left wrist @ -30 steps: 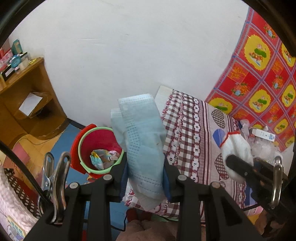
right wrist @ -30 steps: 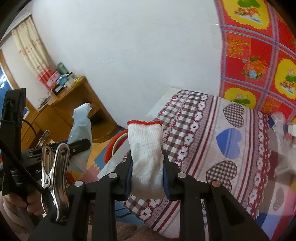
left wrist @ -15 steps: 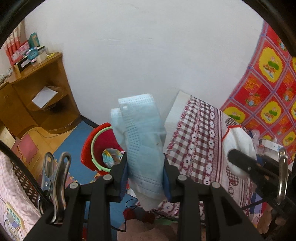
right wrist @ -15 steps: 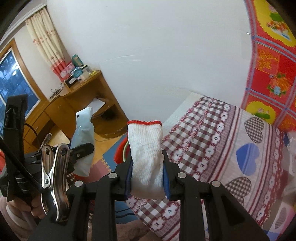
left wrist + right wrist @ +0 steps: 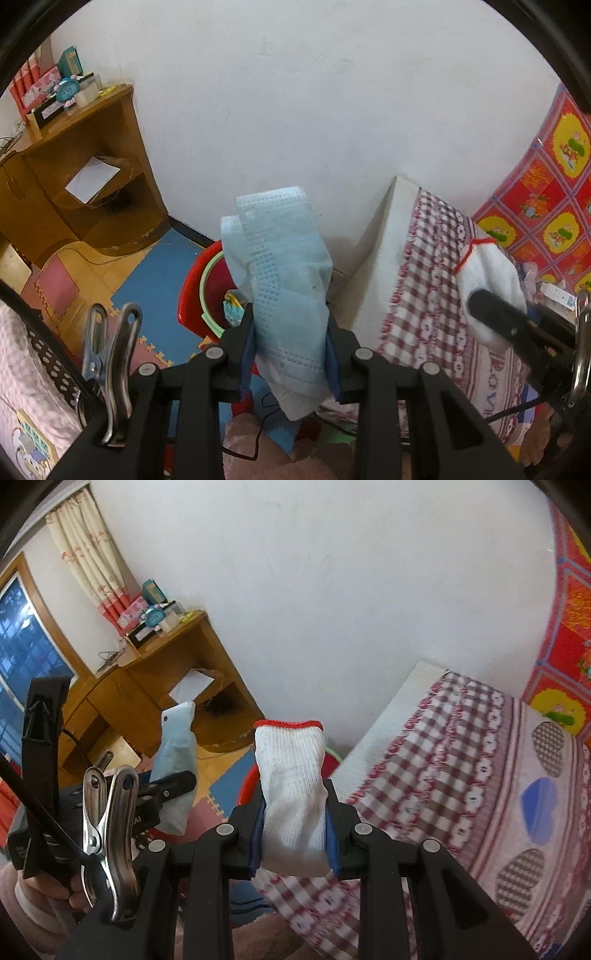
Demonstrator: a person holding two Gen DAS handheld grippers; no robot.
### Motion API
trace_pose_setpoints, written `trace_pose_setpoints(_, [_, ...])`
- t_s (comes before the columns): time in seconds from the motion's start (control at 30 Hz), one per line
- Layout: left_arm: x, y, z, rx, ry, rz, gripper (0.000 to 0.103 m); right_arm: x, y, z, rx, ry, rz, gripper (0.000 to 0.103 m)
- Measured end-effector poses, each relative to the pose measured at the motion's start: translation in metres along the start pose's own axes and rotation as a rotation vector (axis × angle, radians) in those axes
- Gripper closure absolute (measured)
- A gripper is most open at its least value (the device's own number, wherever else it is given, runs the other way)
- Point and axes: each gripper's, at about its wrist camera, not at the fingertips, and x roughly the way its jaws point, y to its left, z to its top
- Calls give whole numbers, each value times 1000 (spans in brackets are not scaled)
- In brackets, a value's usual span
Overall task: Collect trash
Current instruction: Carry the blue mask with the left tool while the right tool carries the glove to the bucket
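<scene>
Wrapper inside red bin

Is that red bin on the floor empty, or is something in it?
Not empty: the red bin holds a colourful wrapper; the blue mask hides the rest.

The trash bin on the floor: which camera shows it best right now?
The left wrist view. There the red bin shows its green-lined rim and some trash inside, beside the bed, partly behind the face mask in the left gripper. In the right wrist view only a red sliver shows behind the glove.
</scene>
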Motion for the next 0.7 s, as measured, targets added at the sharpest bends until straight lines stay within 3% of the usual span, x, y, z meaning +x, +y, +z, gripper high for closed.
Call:
trace_pose_setpoints(0.4, [71, 53, 37, 145, 65, -87, 70, 68, 27, 19, 93, 37, -39, 76])
trace_pose_setpoints(0.7, [144, 73, 39, 225, 133, -156, 70, 115, 38, 20, 139, 83, -92, 75])
